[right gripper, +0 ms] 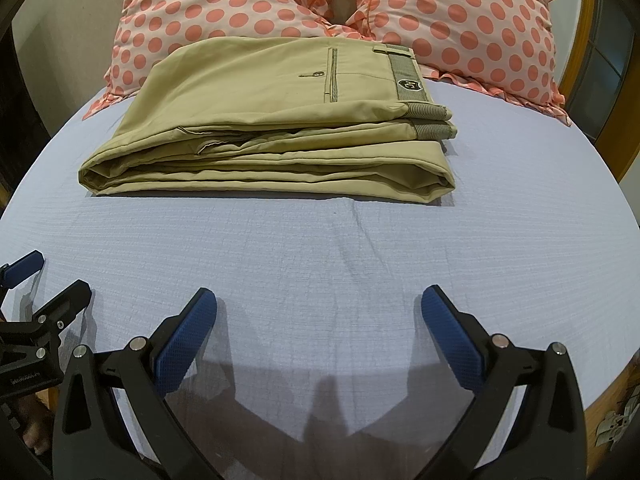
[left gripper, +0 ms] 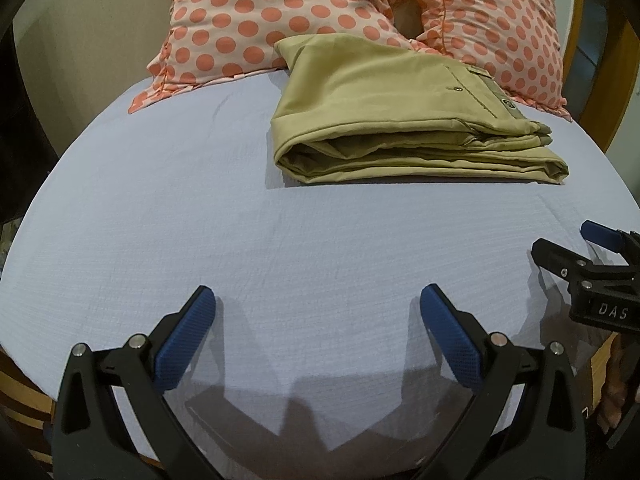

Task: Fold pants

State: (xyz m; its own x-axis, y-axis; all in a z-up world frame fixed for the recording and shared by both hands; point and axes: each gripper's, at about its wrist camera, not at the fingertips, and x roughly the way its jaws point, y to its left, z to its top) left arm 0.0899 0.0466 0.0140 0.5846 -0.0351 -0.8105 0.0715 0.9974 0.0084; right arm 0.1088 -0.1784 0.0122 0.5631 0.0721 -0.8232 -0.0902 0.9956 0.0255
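Blue-padded black left tongs [left gripper: 318, 300] and right tongs [right gripper: 319, 300] both gape, released and empty, low over the pale blue bed sheet [right gripper: 320, 248]. Ahead, well apart from both, the khaki cotton pants [right gripper: 272, 120] lie folded in a flat stack against the coral polka-dot pillows [right gripper: 460, 20]. Soft, light and limp, they would likely sag; gripping the thick folded edges looks safest.

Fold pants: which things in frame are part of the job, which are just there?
Job: pants, already folded on the sheet; left gripper and right gripper, both open, holding nothing.
Just there: two polka-dot pillows behind the pants; wooden bed frame.
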